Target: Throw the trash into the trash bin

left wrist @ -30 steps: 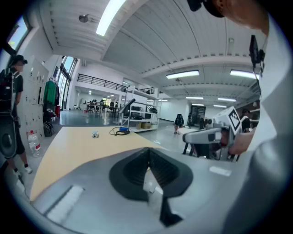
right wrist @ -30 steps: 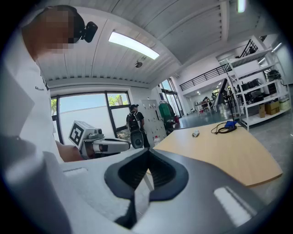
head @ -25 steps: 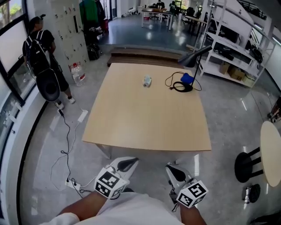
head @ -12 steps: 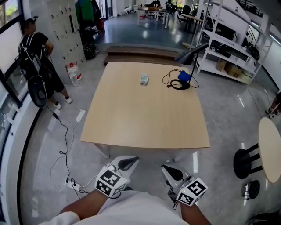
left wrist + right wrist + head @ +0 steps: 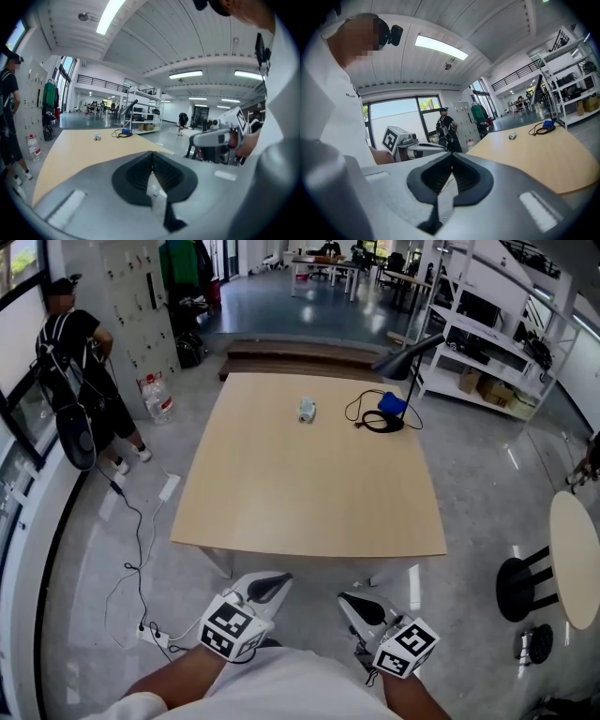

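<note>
A small crumpled whitish piece of trash [image 5: 307, 410] lies on the far middle of the wooden table [image 5: 309, 512]. It also shows as a small speck in the left gripper view [image 5: 97, 137] and the right gripper view [image 5: 512, 136]. My left gripper [image 5: 269, 588] and right gripper [image 5: 360, 607] hang side by side in front of the table's near edge, well short of the trash. In each gripper view, left [image 5: 152, 161] and right [image 5: 452, 165], the jaws meet with nothing between them. No trash bin is in view.
A black desk lamp [image 5: 410, 354] with a coiled cable and a blue object [image 5: 392, 403] sits at the table's far right. A person with a backpack [image 5: 75, 362] stands at left beside a water jug [image 5: 157, 397]. A stool [image 5: 525, 587], round table [image 5: 577, 559] and shelving [image 5: 487, 324] stand right.
My right gripper has drifted a little to the left, closer to the left one. The left gripper has stayed put. The person at left has shifted slightly.
</note>
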A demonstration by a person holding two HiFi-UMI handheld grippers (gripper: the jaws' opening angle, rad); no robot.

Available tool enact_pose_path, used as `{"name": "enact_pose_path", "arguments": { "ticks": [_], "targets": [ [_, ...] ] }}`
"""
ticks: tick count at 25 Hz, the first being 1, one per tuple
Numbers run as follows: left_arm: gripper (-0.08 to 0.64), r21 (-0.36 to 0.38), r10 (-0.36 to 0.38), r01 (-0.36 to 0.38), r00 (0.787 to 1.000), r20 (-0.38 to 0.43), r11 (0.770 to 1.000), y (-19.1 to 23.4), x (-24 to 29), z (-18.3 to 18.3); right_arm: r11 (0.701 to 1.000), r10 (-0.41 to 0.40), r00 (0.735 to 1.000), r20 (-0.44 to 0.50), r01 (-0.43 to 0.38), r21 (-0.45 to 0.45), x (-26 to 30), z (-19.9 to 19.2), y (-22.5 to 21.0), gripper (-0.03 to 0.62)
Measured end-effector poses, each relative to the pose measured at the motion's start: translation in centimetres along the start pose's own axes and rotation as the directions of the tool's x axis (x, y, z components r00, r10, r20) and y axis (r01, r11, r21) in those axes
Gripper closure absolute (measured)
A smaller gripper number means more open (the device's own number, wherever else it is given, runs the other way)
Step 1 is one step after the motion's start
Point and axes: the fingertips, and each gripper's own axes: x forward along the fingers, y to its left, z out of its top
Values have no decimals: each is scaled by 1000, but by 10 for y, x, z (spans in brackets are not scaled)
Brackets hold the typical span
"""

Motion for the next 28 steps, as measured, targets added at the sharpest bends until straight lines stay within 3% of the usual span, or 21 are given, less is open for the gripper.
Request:
{"name": "enact_pose_path", "arguments": {
  "ticks": [6,11,28],
  "targets": [
    [555,-9,10,-10,1000,-3,1000,6,-5,-2,1000,2,1000,1,-2,9,5,-2,2,591],
    [555,-74,13,-13,1000,2,997,15,-10,-7,999,-3,1000,4,3,38,11,-5,0,591],
    [557,-86,78,-74,996,39,994,85,-19,4,999,-18,1000,-12,19,42,66,9,-17,591]
  ]
}}
